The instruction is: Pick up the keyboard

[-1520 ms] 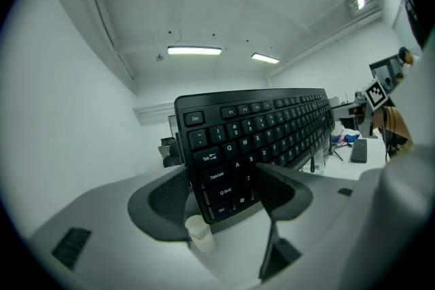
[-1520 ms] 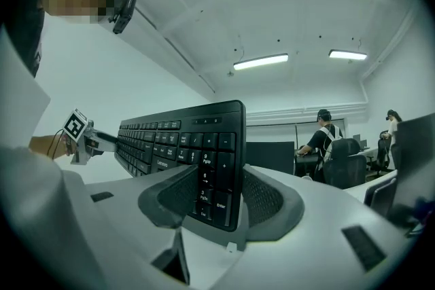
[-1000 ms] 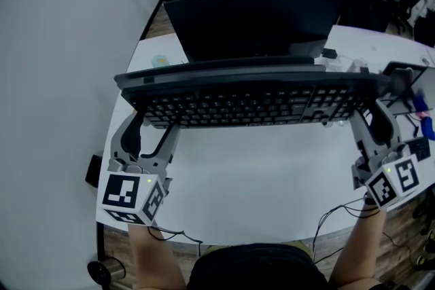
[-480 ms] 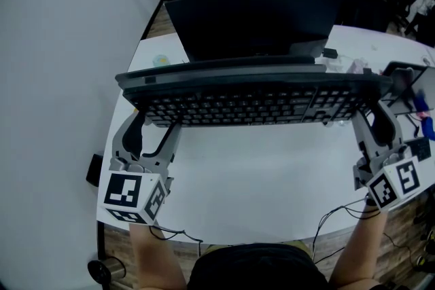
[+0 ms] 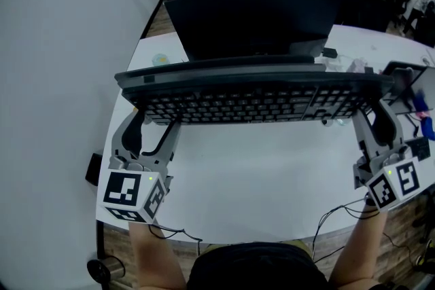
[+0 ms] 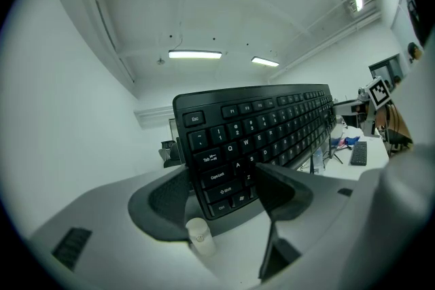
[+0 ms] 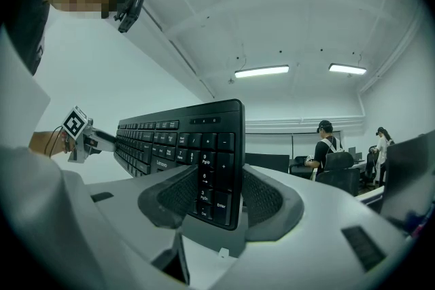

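Head view: keyboard point(image 5: 251, 102) ends inside claws point(image 5: 155, 124) point(image 5: 368, 115).

The person is wearing a dark top point(image 5: 258, 272). The left gripper point(image 5: 155, 124) and the right gripper point(image 5: 372, 120) are showing light grey, curved bodies, and their pads point(image 6: 166, 197) are showing a dark, finely dotted lining. The left cube point(image 5: 129, 195) and the right cube point(image 5: 394, 183) are white and are bearing black square markers. A small green light is glowing on each cube. Thin black cables point(image 5: 170, 234) are hanging by both wrists.
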A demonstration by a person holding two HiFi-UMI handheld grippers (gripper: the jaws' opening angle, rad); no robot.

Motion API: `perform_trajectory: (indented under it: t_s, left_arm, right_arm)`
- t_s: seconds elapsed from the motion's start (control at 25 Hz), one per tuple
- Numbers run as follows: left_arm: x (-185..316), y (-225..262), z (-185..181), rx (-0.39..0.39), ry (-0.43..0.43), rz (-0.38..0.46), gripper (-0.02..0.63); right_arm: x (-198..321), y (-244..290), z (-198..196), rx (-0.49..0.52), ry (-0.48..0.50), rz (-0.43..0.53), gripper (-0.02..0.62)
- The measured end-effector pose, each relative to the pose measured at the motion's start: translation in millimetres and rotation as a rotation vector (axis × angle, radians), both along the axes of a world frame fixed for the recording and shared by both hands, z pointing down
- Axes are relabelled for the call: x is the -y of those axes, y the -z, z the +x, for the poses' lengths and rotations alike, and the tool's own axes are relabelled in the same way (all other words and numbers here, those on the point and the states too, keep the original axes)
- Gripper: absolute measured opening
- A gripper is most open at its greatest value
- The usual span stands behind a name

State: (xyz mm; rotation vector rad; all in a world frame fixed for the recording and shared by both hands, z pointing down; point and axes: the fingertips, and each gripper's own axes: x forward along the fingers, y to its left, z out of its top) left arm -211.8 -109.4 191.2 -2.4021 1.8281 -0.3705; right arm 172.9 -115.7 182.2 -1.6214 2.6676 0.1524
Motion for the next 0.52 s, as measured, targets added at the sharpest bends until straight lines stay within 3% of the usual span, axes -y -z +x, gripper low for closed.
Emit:
perform_trajectory:
  t_s: [0.52]
  left_arm:
    - [1.0, -1.3, -0.3, 0.008, -0.003, -0.004, 0.304]
  right_arm:
    - [-0.9, -1.8, -0.3, -0.004, -0.013, 0.000, 0.201]
